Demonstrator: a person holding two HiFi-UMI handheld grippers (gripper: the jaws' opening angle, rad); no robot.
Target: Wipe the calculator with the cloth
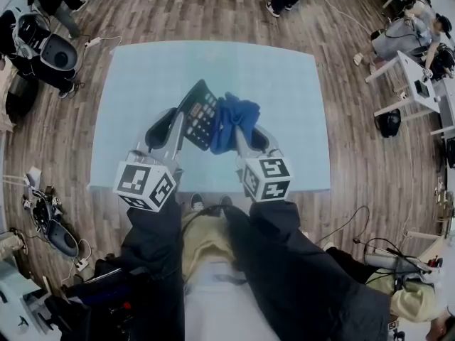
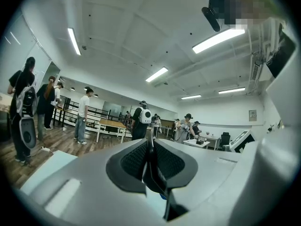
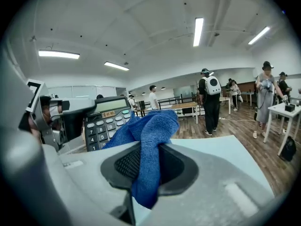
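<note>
A black calculator (image 1: 201, 112) with grey keys is held tilted above the pale blue table (image 1: 284, 84), and my left gripper (image 1: 180, 124) is shut on its near edge. In the left gripper view the calculator (image 2: 154, 172) shows edge-on as a thin dark slab between the pads. My right gripper (image 1: 242, 138) is shut on a blue cloth (image 1: 231, 121), which lies against the calculator's right side. In the right gripper view the cloth (image 3: 150, 135) bulges out of the jaws. There it covers the right part of the calculator (image 3: 104, 122), whose display and keys face me.
The table's front edge (image 1: 213, 187) runs just past my feet. Several people stand on the wooden floor beyond the far edge. White desks (image 1: 412, 84) stand at the right, and dark equipment (image 1: 50, 52) and cables lie on the floor at the left.
</note>
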